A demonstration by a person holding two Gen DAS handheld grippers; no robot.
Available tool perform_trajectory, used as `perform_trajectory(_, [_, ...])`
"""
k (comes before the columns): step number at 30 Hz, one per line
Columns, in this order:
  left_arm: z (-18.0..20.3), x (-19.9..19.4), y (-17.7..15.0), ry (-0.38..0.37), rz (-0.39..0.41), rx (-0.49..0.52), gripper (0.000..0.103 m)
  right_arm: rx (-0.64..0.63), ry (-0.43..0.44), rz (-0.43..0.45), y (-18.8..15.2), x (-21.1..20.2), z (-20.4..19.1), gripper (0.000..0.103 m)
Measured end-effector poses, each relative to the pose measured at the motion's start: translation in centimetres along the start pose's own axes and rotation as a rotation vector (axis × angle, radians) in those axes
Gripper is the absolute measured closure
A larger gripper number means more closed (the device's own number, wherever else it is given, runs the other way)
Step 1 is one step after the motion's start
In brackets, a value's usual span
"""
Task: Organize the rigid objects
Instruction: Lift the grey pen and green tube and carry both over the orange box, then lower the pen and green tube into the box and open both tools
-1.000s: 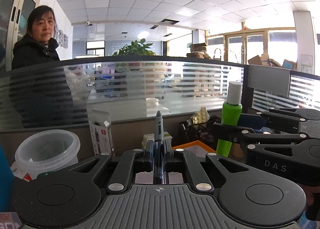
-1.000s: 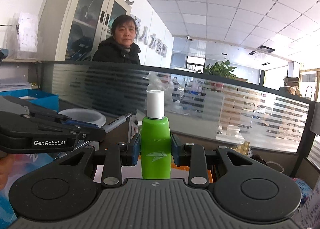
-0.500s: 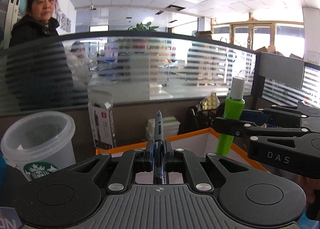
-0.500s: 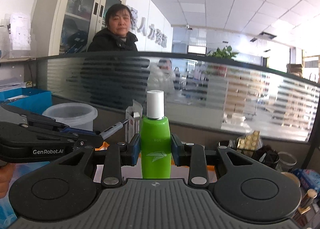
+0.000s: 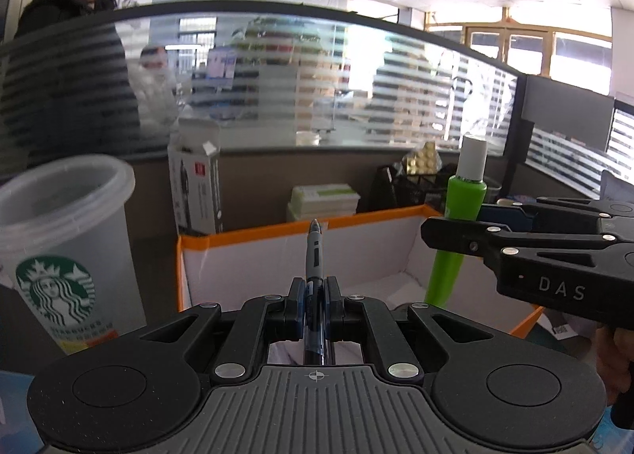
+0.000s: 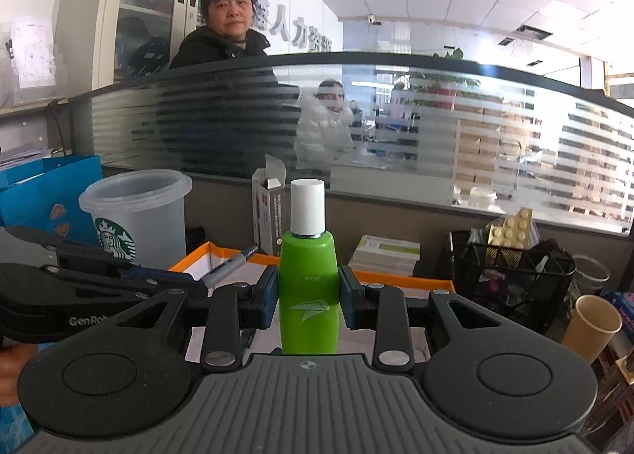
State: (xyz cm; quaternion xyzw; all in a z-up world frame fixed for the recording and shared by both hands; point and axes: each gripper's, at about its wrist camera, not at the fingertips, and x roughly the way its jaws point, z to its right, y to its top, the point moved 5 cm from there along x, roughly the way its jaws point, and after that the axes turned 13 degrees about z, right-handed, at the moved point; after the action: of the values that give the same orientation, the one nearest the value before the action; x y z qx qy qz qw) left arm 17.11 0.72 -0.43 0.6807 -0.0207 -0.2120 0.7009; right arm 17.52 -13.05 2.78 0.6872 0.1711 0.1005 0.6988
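My left gripper (image 5: 315,301) is shut on a blue and grey pen (image 5: 314,256) that points forward, over an orange-rimmed white box (image 5: 277,264). My right gripper (image 6: 308,301) is shut on a green bottle (image 6: 308,287) with a white cap, held upright above the same box (image 6: 400,277). In the left wrist view the right gripper (image 5: 447,234) comes in from the right with the bottle (image 5: 461,216). In the right wrist view the left gripper (image 6: 202,287) and its pen (image 6: 232,264) come in from the left.
A clear Starbucks cup (image 5: 59,248) stands left of the box; it also shows in the right wrist view (image 6: 136,216). An open carton (image 5: 196,188), stacked booklets (image 5: 325,196) and a black mesh basket (image 6: 511,275) stand behind. A paper cup (image 6: 590,327) is at right. A glass partition (image 6: 356,125) closes the back.
Both grippers have tilted down and moved toward the desk. The orange-rimmed box and the Starbucks cup have come into fuller view. The pen and the bottle stay gripped.
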Motion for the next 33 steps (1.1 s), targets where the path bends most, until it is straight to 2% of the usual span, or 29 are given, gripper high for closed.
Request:
perform_trajectory(8, [-0.9,1.5,-1.4,0.011,-0.049,-0.024,0.096,0.061,0.034,-0.068,-1.6,1.4,0.4,0.074])
perform_trajectory(16, [-1.6,3.1,-2.8,0.022,-0.099,-0.049,0.096,0.065,0.039,-0.126,-2.7,2.7,0.5,0.074])
perform_trajectory(26, [-1.9,3.8,-3.5,0.029,-0.119,-0.057,0.096,0.062,0.040,-0.152,-2.8,4.0,0.7,0.073])
perform_trajectory(33, [-1.7,4.3,-3.7,0.042,-0.134,-0.058,0.096,0.071,0.038,-0.201,-3.6,5.9,0.7,0.073])
